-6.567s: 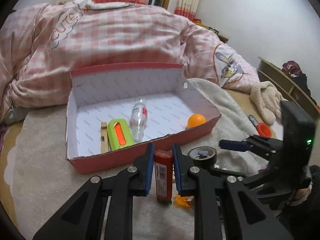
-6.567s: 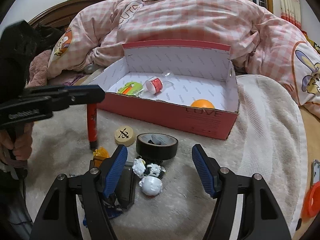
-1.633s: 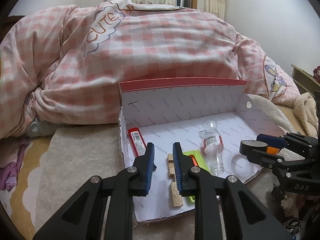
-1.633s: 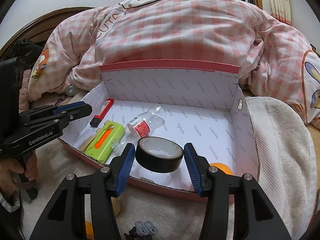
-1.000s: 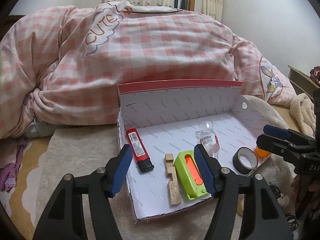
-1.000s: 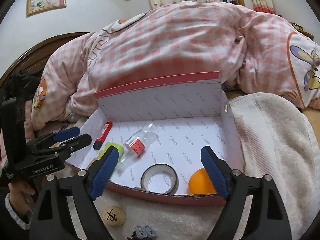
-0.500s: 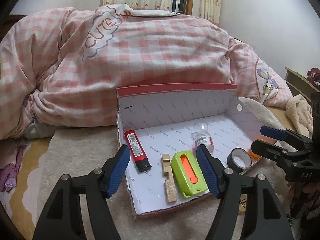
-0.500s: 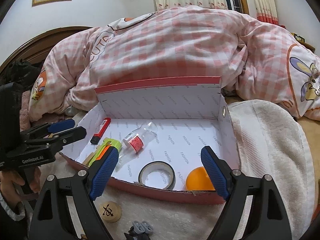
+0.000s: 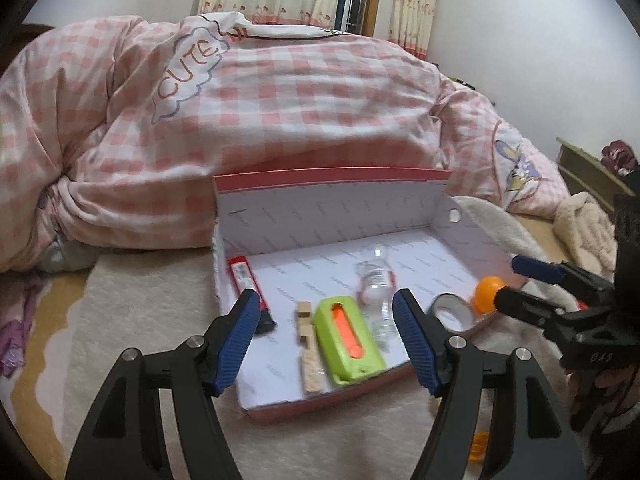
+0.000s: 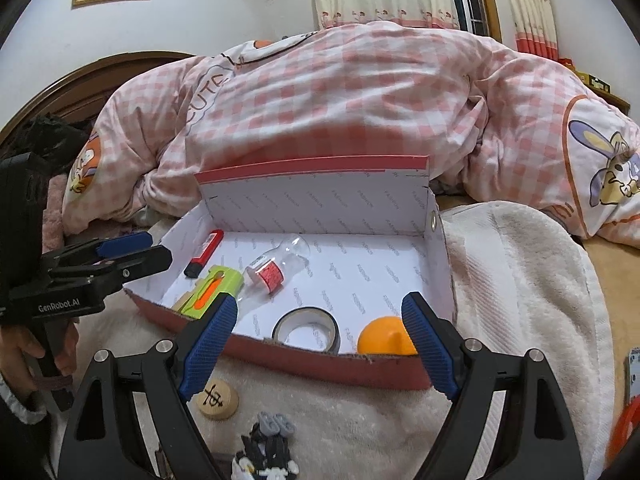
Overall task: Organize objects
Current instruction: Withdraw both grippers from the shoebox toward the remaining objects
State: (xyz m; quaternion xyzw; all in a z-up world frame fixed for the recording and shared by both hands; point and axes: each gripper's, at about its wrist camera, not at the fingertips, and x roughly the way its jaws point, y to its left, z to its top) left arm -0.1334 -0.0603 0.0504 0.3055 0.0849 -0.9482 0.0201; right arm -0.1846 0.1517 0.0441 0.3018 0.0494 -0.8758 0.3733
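A pink cardboard box (image 9: 332, 178) (image 10: 312, 168) with a white lining lies open on the bed. Inside it lie a red lighter (image 9: 244, 280) (image 10: 204, 256), a wooden block (image 9: 306, 340), a green and orange case (image 9: 348, 340) (image 10: 210, 290), a clear bottle (image 9: 374, 280) (image 10: 276, 266), a black tape roll (image 9: 452, 312) (image 10: 306, 328) and an orange ball (image 9: 486, 288) (image 10: 384, 338). My left gripper (image 9: 326, 340) hangs open over the box's near left part, holding nothing. At the box's front edge my right gripper (image 10: 316, 348) stands open and empty.
A wooden chess piece (image 10: 216, 398) and small grey and black-and-white toys (image 10: 268, 440) lie on the cream blanket (image 10: 520, 280) before the box. A pink checked duvet (image 9: 240, 120) is heaped behind it. Something orange (image 9: 478, 446) lies at the lower right of the left wrist view.
Both grippers drew back slightly from the box. The red lighter and the tape roll stay where they lay, and both jaws remain wide.
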